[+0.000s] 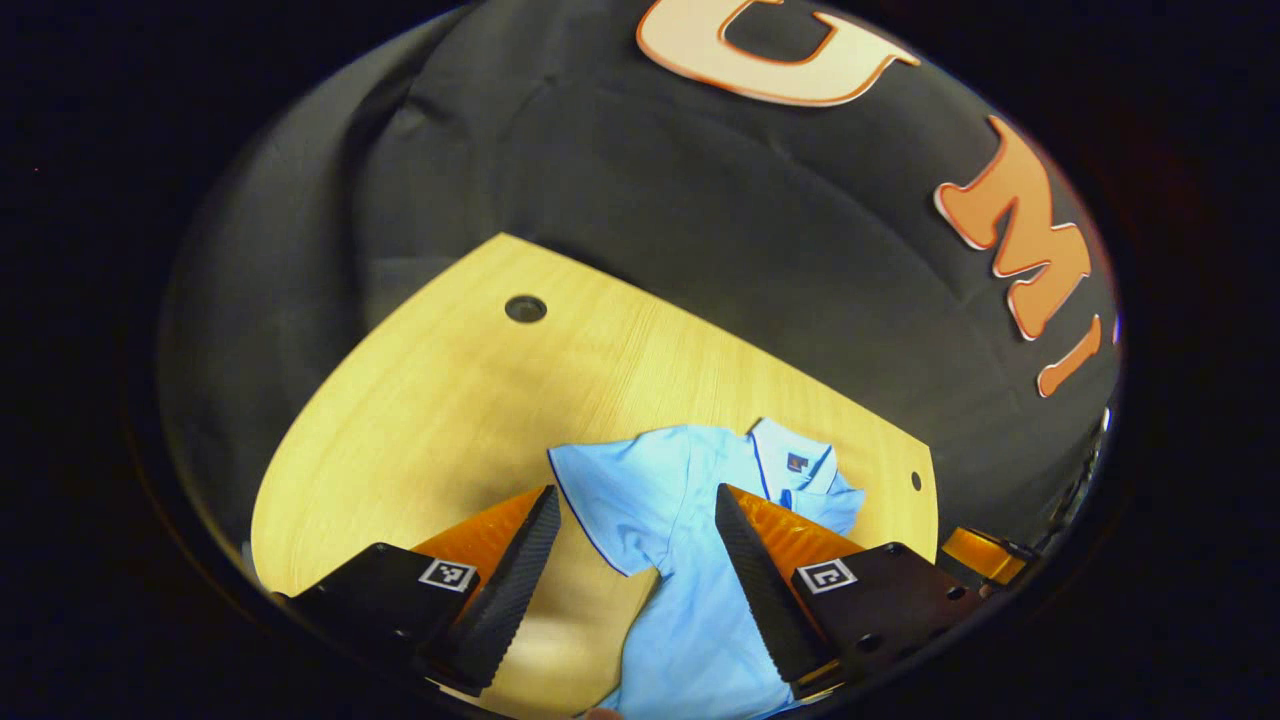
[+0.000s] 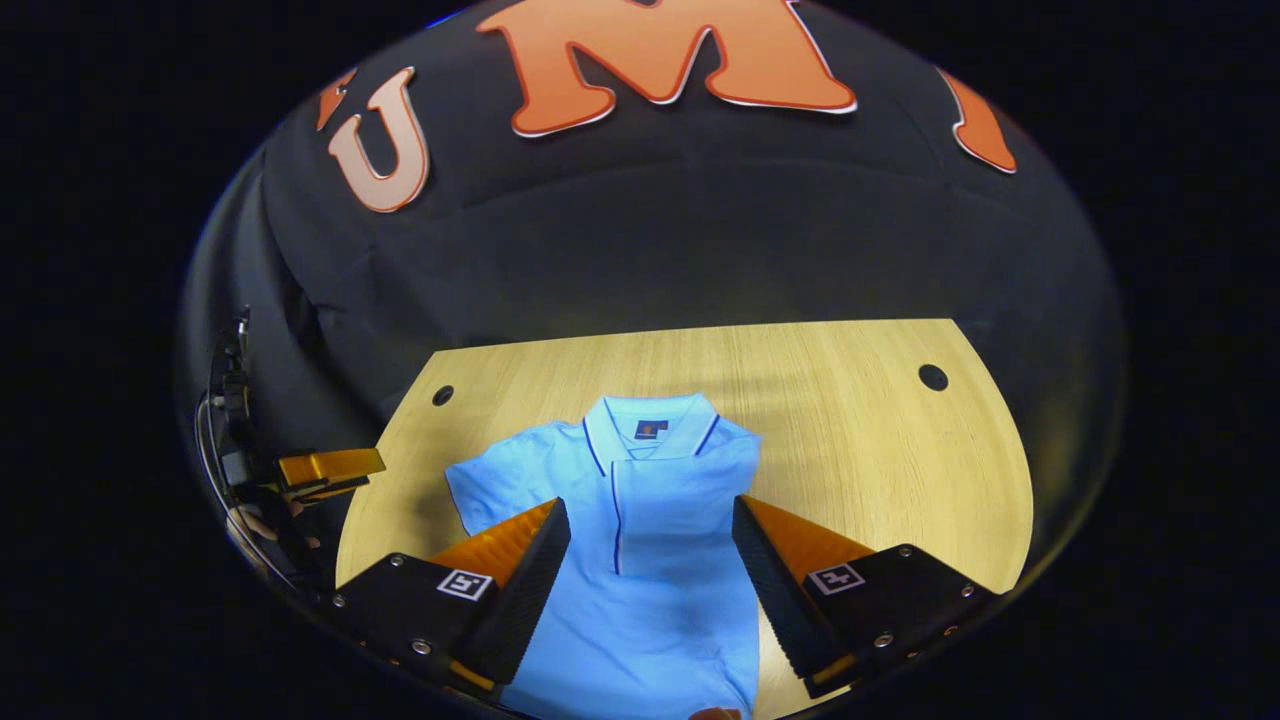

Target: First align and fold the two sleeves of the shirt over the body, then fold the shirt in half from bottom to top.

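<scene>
- Right now my left gripper is spread wide, nothing between its fingers, hanging above the shirt with one sleeve lying out flat between the fingers.
- My right gripper is likewise wide apart and holding nothing, above the body of the shirt.
- In the right gripper view, the collar points at the far edge; the sleeve on that view's right seems folded over the body, the other sleeve spread out.
- The shirt lies flat on the table, near its front edge.
- The left gripper shows at the table's left edge.
</scene>
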{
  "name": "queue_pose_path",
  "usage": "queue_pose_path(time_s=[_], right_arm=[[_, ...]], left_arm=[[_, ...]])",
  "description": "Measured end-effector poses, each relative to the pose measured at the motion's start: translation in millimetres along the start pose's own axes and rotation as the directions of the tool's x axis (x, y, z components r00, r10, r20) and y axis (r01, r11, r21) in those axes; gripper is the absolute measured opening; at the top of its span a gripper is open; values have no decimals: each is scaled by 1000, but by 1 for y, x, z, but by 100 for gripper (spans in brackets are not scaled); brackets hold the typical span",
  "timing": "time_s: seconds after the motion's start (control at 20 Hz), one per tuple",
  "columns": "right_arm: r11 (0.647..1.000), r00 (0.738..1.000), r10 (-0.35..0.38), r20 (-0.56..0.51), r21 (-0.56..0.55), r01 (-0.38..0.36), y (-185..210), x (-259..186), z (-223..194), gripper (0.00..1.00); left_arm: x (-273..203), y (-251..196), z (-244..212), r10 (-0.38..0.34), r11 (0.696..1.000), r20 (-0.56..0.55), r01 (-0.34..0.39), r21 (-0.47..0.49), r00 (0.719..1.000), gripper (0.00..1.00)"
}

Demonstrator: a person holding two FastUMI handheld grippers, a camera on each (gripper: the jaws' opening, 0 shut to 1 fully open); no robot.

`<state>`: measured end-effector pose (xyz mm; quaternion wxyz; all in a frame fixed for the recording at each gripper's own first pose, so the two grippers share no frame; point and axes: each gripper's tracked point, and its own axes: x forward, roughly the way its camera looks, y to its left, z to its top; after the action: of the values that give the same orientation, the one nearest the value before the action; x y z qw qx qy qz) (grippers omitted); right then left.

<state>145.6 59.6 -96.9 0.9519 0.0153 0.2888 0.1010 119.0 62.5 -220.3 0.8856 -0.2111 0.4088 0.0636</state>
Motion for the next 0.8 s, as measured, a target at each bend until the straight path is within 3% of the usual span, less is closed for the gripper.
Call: queue_pose_path(time_s=[0.2, 0.3, 0.45, 0.8], right_arm=[[997, 1000, -9, -27, 76, 11, -31, -12, -14, 99], [994, 999, -35, -35, 97, 38, -54, -17, -22, 98], [989, 997, -48, -60, 140, 56, -75, -18, -33, 98], [978, 993, -71, -93, 190, 88, -104, -19, -50, 98]], left_arm=[[49, 11, -13, 95, 995, -126, -92, 28, 988, 100], [72, 21, -28, 147, 989, -203, -148, 10, 968, 100], [95, 34, -38, 228, 974, -255, -221, 56, 940, 100], [115, 40, -57, 286, 958, -321, -280, 66, 903, 99]])
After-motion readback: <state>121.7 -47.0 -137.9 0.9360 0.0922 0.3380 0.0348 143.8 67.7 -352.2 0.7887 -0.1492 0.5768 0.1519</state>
